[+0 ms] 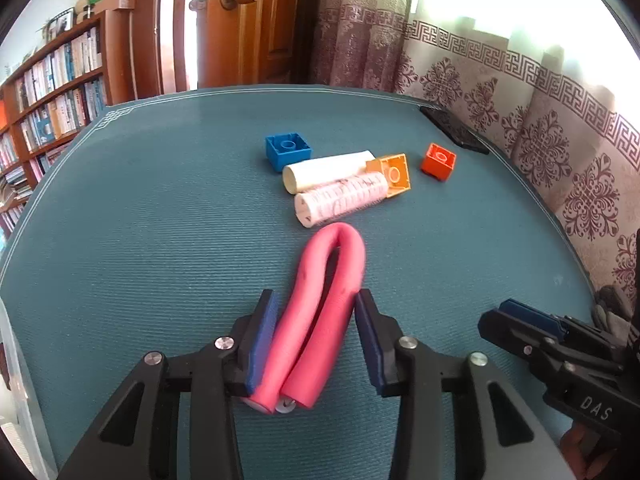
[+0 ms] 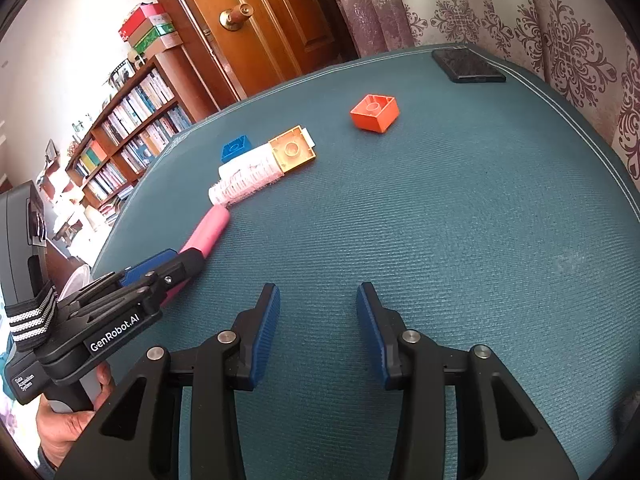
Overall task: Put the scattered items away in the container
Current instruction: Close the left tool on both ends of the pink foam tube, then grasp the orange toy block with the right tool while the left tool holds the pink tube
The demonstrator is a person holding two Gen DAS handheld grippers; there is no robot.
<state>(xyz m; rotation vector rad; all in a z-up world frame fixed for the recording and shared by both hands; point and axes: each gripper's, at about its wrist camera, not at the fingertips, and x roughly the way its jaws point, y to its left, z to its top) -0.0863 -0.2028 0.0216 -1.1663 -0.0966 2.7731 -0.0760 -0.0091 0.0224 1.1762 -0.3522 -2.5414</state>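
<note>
Between my left gripper (image 1: 316,336) pads lies a pink foam tube (image 1: 320,304), bent into a U; jaws straddle it, contact uncertain. Its bend points to 12 o'clock, long axis 6-to-12, on ribbed teal mat (image 1: 160,240). My right gripper (image 2: 318,330) stands spread, empty.

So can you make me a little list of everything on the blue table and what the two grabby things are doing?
surface: teal mat
left tool: open around the bent pink foam roller, one pad touching it
right tool: open, empty
blue block: upside down, beside the white roll
patterned roller: lying beside the white roll
orange-yellow block: at the rolls' far end
red-orange block: apart, alone
phone: at the far edge
container: not clearly seen
</note>
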